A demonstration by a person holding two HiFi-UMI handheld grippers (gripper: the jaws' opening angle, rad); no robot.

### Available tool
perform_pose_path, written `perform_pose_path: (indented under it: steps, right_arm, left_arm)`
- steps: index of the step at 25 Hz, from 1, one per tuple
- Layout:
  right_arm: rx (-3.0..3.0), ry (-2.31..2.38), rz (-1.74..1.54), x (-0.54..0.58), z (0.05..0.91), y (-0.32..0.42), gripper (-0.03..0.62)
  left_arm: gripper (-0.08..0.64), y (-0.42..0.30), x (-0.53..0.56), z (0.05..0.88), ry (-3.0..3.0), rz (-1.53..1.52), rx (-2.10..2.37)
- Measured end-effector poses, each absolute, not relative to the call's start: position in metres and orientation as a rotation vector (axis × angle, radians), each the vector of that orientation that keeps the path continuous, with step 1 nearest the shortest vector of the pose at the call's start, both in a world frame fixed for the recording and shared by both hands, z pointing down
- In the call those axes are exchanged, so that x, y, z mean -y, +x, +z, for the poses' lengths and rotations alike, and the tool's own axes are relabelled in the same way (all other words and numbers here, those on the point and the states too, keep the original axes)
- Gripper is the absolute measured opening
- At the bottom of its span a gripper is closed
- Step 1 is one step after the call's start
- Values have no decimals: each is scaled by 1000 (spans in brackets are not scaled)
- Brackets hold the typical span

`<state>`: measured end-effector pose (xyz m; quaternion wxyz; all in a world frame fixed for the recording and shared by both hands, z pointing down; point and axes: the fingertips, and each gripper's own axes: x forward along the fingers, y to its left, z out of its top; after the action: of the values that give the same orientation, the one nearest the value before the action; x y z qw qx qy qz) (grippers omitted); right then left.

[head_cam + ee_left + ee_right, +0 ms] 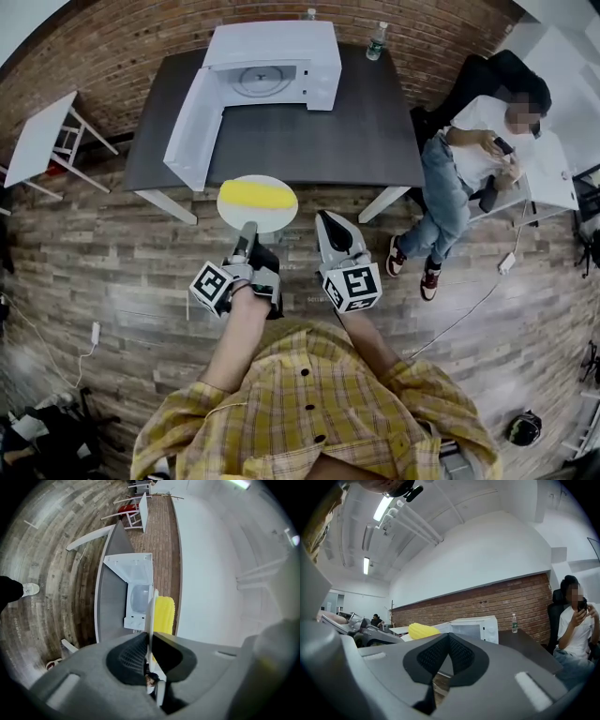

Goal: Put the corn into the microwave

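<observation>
The left tool [150, 638] pinches the plate [240, 218] rim, corn [258, 194] on top. The right tool [327, 219] is closed and empty. The plate is near the worktop [375, 141] edge, facing the open microwave [319, 56].

Brick wall [122, 42], wood-plank floor [94, 253], dark table [375, 141], white folding table [42, 141], ceiling strip lights [382, 509].
</observation>
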<state>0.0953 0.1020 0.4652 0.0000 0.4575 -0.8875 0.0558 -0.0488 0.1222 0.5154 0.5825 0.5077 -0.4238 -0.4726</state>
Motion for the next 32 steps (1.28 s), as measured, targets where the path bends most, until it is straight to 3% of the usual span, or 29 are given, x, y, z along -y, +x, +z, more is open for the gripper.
perform_pose_path:
  steps: [17, 32]
  right_arm:
    - [2737, 1533, 177, 68, 443, 30, 3]
    - [2654, 1618, 167, 131, 446, -5, 3]
  left_arm:
    - [28, -115, 55, 498, 1227, -1042, 967]
    - [28, -144, 123, 514, 1242, -966, 922]
